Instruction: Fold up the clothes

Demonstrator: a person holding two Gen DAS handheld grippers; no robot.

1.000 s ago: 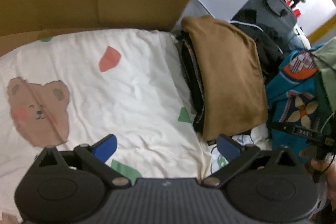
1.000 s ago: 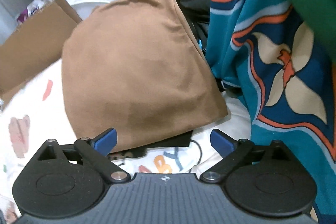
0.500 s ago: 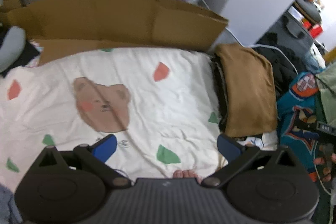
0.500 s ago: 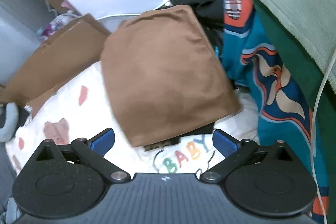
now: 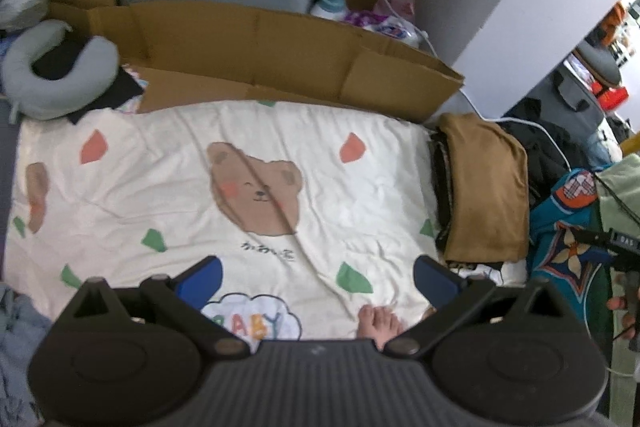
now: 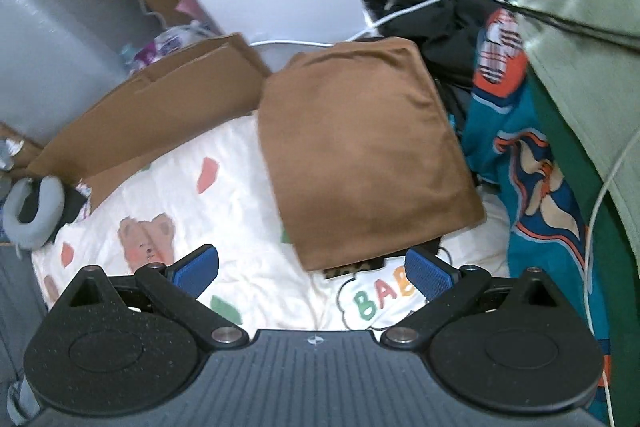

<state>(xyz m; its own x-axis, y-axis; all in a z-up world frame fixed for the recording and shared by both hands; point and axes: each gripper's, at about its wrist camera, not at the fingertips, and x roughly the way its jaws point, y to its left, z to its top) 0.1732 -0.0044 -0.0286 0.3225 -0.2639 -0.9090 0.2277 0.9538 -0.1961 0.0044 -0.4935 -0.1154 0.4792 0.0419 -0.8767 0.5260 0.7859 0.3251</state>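
A folded brown garment (image 5: 486,187) (image 6: 360,163) lies on top of a small stack of dark folded clothes at the right edge of a cream bear-print blanket (image 5: 200,195) (image 6: 240,259). My left gripper (image 5: 318,277) hovers high above the blanket's near edge, open and empty. Over the blanket's near right corner my right gripper (image 6: 312,267) is also open, just short of the brown stack, holding nothing. A teal patterned garment (image 5: 568,239) (image 6: 516,155) lies in a heap right of the stack.
A flattened cardboard box (image 5: 260,55) stands along the blanket's far side. A grey neck pillow (image 5: 52,83) sits at the far left. Dark clothes and a white cable (image 6: 420,7) lie behind the stack. A person's bare toes (image 5: 378,319) rest on the blanket's near edge. Pale green cloth (image 6: 588,7) hangs at right.
Both grippers have pulled back and risen from the brown stack, so more of the blanket and room shows. Both have stayed open and empty.
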